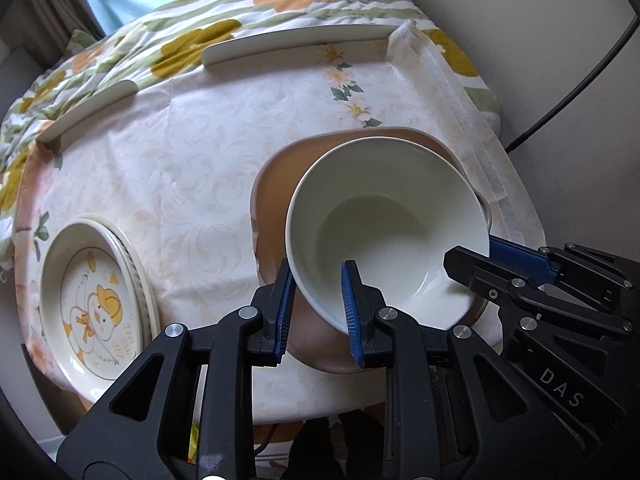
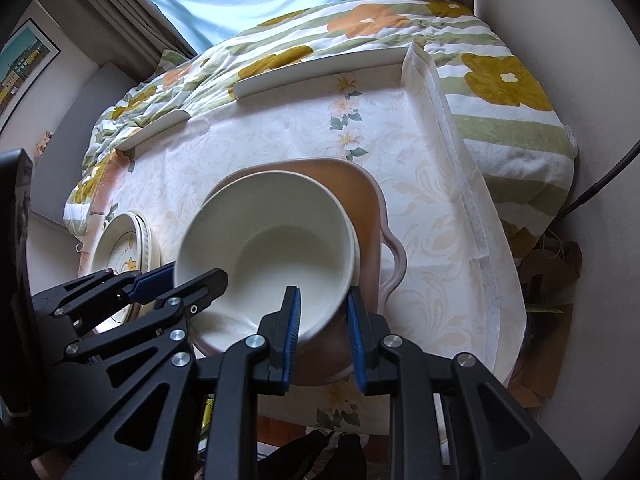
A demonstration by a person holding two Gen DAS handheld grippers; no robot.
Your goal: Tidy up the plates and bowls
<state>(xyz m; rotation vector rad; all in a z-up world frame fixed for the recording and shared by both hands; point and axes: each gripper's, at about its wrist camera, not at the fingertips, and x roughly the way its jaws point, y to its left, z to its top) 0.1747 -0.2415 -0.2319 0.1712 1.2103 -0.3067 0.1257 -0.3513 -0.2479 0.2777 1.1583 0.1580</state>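
Clearly, both sets of jaws are narrowed onto the rim of the same white bowl [image 1: 384,236]. In the left wrist view the left gripper [image 1: 318,304] clamps the bowl's wall at about 7 o'clock on its rim: one blue pad [image 1: 352,300] lies inside the bowl, the other presses the outer wall. The right gripper [image 1: 516,268] enters that view from 4 o'clock and bites the rim on the opposite side.

From the right wrist view the right gripper [image 2: 320,316] holds the rim at about 5 o'clock, again one pad inside and one outside, while the left gripper [image 2: 176,280] reaches in from 8 o'clock. Both grippers point steeply downward toward the surface.

The bowl sits tilted over a pinkish-brown dish [image 1: 276,184] with a small side handle [image 2: 394,260]; whether it rests on the dish or is lifted slightly clear of it I cannot tell. The dish lies on a pale patterned tablecloth [image 1: 180,152]. At 9 o'clock from the bowl, near the surface edge, lies a stack of cream plates [image 1: 96,296], the top one printed with a duck in a yellow hat. Beyond the cloth at 12 o'clock lies a floral blanket [image 2: 500,80].
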